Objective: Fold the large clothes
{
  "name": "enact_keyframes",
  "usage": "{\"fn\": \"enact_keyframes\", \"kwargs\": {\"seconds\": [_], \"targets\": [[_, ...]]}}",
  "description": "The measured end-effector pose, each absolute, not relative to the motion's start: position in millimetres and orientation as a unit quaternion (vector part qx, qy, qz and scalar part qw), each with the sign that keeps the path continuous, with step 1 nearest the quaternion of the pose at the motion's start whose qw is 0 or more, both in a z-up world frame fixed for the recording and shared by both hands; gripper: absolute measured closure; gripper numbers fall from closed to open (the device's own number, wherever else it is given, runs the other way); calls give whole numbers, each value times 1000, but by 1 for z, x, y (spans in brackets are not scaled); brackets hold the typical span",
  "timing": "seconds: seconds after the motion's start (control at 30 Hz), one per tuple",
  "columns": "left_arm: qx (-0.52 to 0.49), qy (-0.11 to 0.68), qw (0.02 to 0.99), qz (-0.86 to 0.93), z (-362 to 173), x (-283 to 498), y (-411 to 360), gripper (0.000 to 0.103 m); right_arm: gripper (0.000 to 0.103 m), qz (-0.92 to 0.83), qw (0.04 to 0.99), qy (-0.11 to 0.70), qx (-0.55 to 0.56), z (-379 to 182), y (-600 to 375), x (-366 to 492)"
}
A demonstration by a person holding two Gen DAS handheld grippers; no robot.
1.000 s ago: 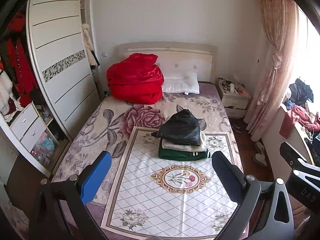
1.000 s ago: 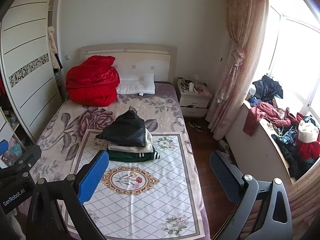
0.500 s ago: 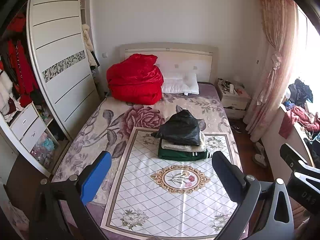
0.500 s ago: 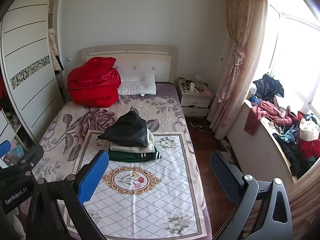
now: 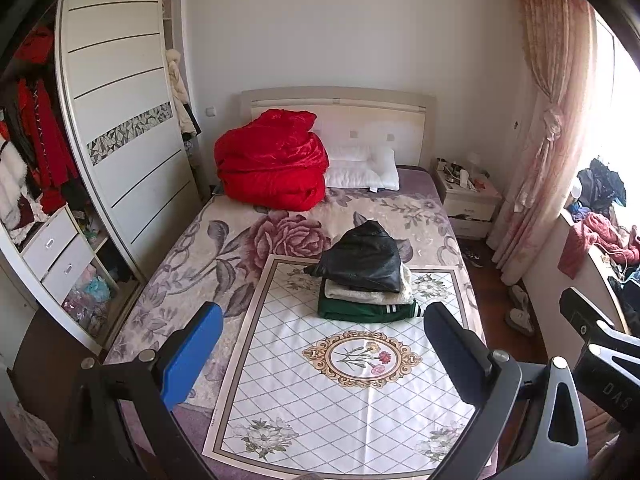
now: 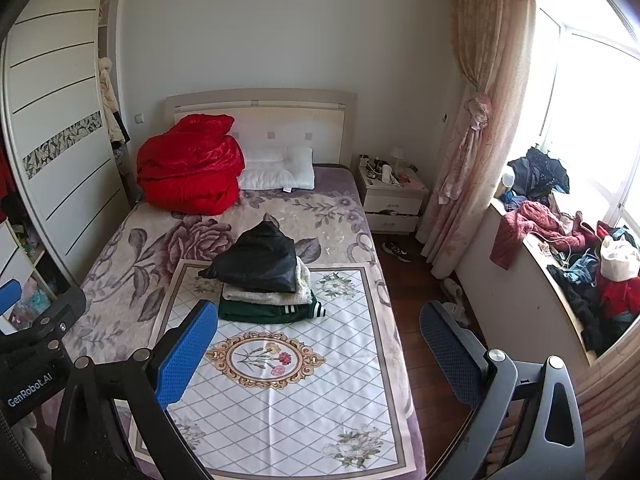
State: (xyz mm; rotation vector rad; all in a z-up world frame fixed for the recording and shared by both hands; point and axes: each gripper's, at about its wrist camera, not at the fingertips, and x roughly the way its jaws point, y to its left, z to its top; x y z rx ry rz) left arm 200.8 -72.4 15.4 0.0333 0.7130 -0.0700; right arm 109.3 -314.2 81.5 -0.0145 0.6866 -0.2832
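A stack of folded clothes [image 5: 366, 280] [image 6: 266, 276] rests mid-bed on a white diamond-patterned mat [image 5: 344, 392] [image 6: 280, 392]: a black jacket on top, a cream garment under it, a green one with white stripes at the bottom. My left gripper [image 5: 322, 350] hovers open above the mat's near end, nothing between its blue pads. My right gripper [image 6: 316, 354] is open too, held over the bed's right edge and the floor. A heap of unfolded clothes [image 6: 576, 252] [image 5: 600, 224] lies on the window ledge at the right.
A red quilt [image 5: 272, 166] and white pillow [image 5: 362, 170] sit at the headboard. A wardrobe [image 5: 120, 128] with open shelves lines the left wall. A nightstand [image 6: 392, 192], pink curtain [image 6: 476, 120] and shoes [image 6: 396, 250] on the wooden floor stand right of the bed.
Both views have drifted only slightly; the stack of clothes and both open grippers look unchanged.
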Motion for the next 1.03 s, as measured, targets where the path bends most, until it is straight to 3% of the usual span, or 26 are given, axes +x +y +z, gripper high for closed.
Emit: {"fn": "enact_keyframes", "kwargs": {"seconds": [1.03], "targets": [[13, 344, 939, -28, 17, 195, -71, 0, 1, -137, 932, 335, -5, 80, -306, 105]]}}
